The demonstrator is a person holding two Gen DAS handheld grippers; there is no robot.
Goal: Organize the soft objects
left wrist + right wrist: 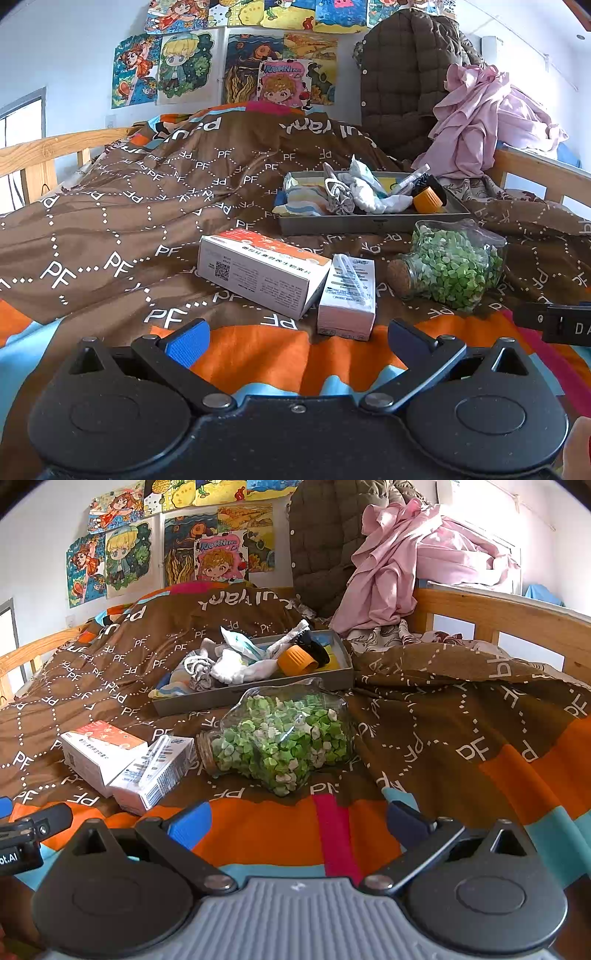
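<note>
A grey tray [369,223] [258,692] lies on the brown bedcover and holds soft items: a striped cloth [303,201] [173,685], a grey scrunched piece [338,197] [199,675] and white socks [380,201] [240,670], beside an orange-capped object [428,199] [295,659]. My left gripper [295,341] is open and empty, low over the orange stripe, just short of two cartons. My right gripper [295,821] is open and empty too, in front of the jar.
Two cartons [258,269] [347,295] [99,753] [155,775] and a corked glass jar of green paper stars [454,267] [284,738] lie between the grippers and the tray. Pink clothing [480,122] [406,565] and a brown quilted jacket [402,81] hang over the wooden rail [498,613].
</note>
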